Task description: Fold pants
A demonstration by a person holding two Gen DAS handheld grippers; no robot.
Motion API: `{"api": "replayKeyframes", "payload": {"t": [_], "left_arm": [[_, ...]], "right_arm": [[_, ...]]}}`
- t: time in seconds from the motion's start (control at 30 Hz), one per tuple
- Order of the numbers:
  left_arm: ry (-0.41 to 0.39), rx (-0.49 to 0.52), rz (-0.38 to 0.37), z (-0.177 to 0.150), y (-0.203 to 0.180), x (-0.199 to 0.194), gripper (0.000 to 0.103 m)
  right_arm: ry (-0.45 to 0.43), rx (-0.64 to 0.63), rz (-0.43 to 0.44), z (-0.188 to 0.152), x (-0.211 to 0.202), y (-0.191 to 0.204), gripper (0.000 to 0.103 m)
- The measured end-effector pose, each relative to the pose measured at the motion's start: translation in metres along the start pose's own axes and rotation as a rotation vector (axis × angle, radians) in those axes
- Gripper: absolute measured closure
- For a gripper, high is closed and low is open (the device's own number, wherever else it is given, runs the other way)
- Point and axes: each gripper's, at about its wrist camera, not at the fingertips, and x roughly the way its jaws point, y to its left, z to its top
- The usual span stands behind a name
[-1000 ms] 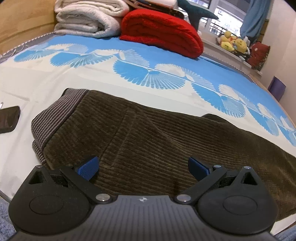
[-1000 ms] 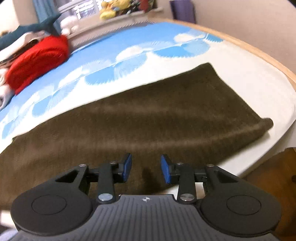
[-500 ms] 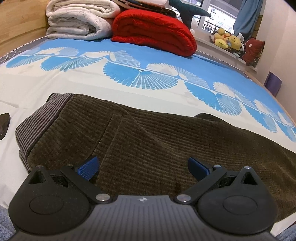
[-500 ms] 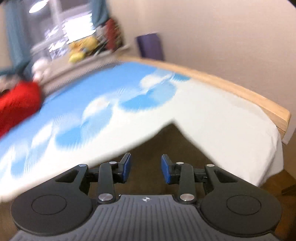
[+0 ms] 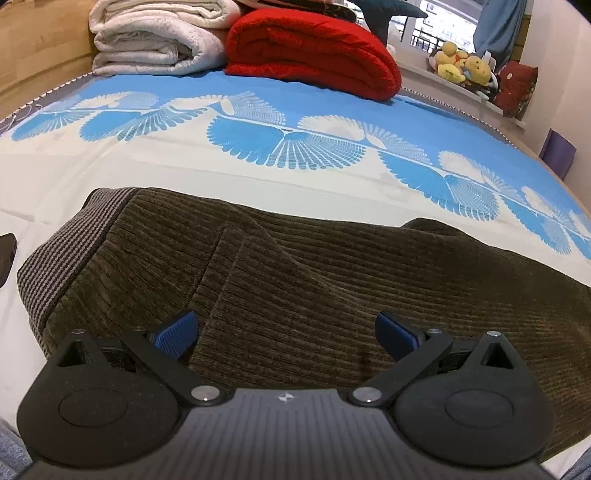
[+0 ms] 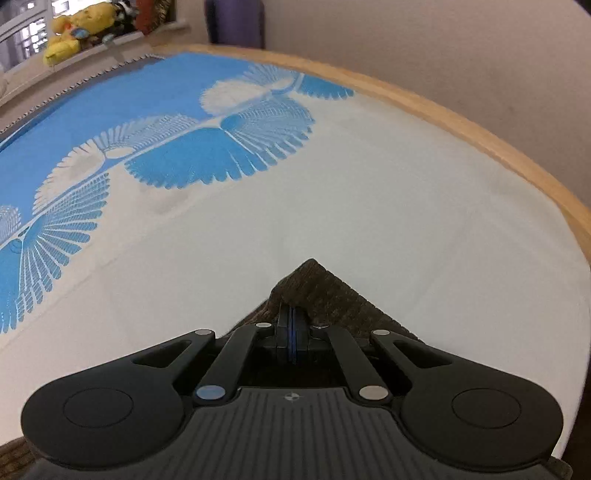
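Two claws, one garment. Left wrist view: your left gripper point(image 5: 286, 334) is spread wide, blue pads point(image 5: 176, 332) far apart, nothing between them. It sits low over the brown corduroy pants point(image 5: 314, 273), which lie flat on the bedsheet point(image 5: 184, 177) and fill the area straight ahead of the fingers. The striped grey waistband point(image 5: 62, 251) is ahead and to the left of the left finger; the legs run off past the right finger. A fold ridge rises just ahead, between the pads. Far ahead are a red blanket point(image 5: 314, 51) and a white blanket point(image 5: 155, 37) beside it to the left. A dark flat object point(image 5: 7, 254) is cut by the left edge, can't tell what it is.

Right wrist view: your right gripper point(image 6: 291, 339) is pinched tight on a corner of the pants point(image 6: 325, 291), pads pressed together with cloth between them. The cloth peaks just ahead of the fingertips and drapes back under the claw on both sides. The sheet point(image 6: 369, 192) spreads beyond, with the wooden bed edge point(image 6: 480, 140) ahead and right. Yellow plush toys point(image 6: 74, 29) sit far ahead-left.
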Motion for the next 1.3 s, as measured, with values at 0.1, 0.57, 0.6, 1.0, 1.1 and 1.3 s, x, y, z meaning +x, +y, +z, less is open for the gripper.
{"api": "replayKeyframes", "payload": {"t": [0.1,0.57,0.6,1.0,1.1,1.3], "left_arm": [[-0.003,-0.009,-0.018,0.004,-0.001,0.000,0.001],[-0.106,-0.007,-0.005,0.024,0.012,-0.034,0.001],[-0.109,0.008,0.010,0.029,0.014,-0.037,0.001],[-0.072,0.011,0.019,0.060,0.071,-0.006,0.001],[-0.057,0.009,-0.004,0.064,0.076,-0.001,0.001],[-0.042,0.021,-0.017,0.067,0.072,0.007,0.001]], "right_arm": [[-0.019,0.039,0.053,-0.004,-0.021,-0.017,0.101],[0.020,-0.294,0.722,-0.084,-0.231,0.147,0.077],[0.029,-0.324,0.768,-0.095,-0.242,0.173,0.077],[0.079,-0.398,0.848,-0.178,-0.249,0.336,0.077],[0.071,-0.448,0.833,-0.186,-0.238,0.358,0.077],[0.053,-0.686,0.817,-0.220,-0.232,0.370,0.077]]}}
